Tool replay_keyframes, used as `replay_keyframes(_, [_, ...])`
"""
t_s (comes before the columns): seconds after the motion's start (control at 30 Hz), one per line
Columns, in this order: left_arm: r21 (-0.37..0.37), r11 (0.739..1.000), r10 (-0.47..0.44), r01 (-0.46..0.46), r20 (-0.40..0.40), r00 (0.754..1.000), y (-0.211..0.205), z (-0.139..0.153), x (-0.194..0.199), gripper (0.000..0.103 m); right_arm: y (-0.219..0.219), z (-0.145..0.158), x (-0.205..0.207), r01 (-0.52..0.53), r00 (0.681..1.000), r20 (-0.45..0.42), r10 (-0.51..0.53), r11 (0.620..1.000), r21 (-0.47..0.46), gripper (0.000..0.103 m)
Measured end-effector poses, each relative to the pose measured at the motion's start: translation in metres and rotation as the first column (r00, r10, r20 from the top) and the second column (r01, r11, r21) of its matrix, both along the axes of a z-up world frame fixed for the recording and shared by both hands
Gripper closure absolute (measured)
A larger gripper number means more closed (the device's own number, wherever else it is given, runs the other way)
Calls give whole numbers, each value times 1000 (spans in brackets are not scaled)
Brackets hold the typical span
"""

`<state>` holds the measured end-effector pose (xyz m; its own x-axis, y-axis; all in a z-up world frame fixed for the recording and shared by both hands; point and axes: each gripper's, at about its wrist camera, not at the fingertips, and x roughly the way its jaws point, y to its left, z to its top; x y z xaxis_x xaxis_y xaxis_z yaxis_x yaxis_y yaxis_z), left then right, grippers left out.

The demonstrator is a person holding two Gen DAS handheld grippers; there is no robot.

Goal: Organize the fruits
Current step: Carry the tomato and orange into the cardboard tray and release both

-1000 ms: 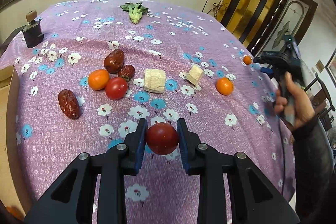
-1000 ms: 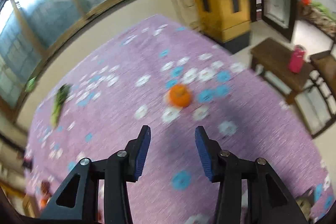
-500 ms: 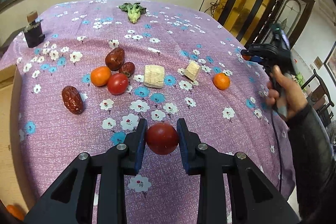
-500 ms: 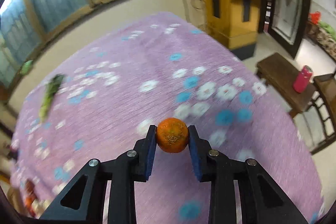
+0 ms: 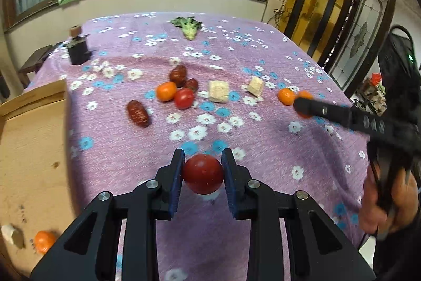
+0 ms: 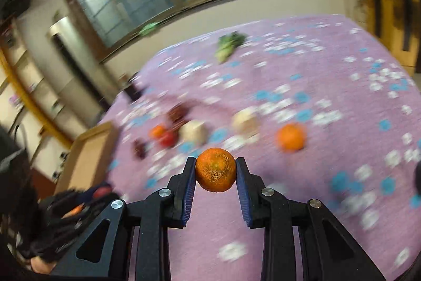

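My left gripper (image 5: pixel 203 162) is shut on a dark red tomato (image 5: pixel 203 174), held above the purple flowered cloth (image 5: pixel 263 149). My right gripper (image 6: pixel 215 165) is shut on a small mandarin (image 6: pixel 216 169) and held off the table. In the left wrist view it reaches in from the right, blurred. On the cloth lie a mandarin (image 5: pixel 166 91), a tomato (image 5: pixel 184 98), three dark red dates (image 5: pixel 138 113) and another mandarin (image 5: pixel 286 96). A wooden tray (image 5: pixel 31 138) at the left holds one mandarin (image 5: pixel 44 241).
Two beige blocks (image 5: pixel 219 92) lie among the fruit. A green vegetable (image 5: pixel 188 26) lies at the far edge and a dark bottle (image 5: pixel 78 49) stands at the far left. A person's hand (image 5: pixel 386 202) holds the right gripper by the table's right edge.
My right gripper shut on the mandarin, lifted it and swung left over the table. My left gripper, still holding the tomato, drew back towards the wooden tray, which now shows more.
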<state>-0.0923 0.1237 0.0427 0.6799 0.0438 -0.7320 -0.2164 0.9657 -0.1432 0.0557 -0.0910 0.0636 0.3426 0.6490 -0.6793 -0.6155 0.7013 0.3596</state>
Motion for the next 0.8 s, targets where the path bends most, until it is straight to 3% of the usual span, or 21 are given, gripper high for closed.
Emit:
replay_keyframes(0.3, [12,997,80,-80,4,997,25,0,-34,77,37,-12,-58,-129,990,-48,130,991,19,73])
replay_keyframes(0.8, [48,985,166,-167,19,986,51,2,-72,77,65,-12,-94,-197,978,-59,198,980,24,73])
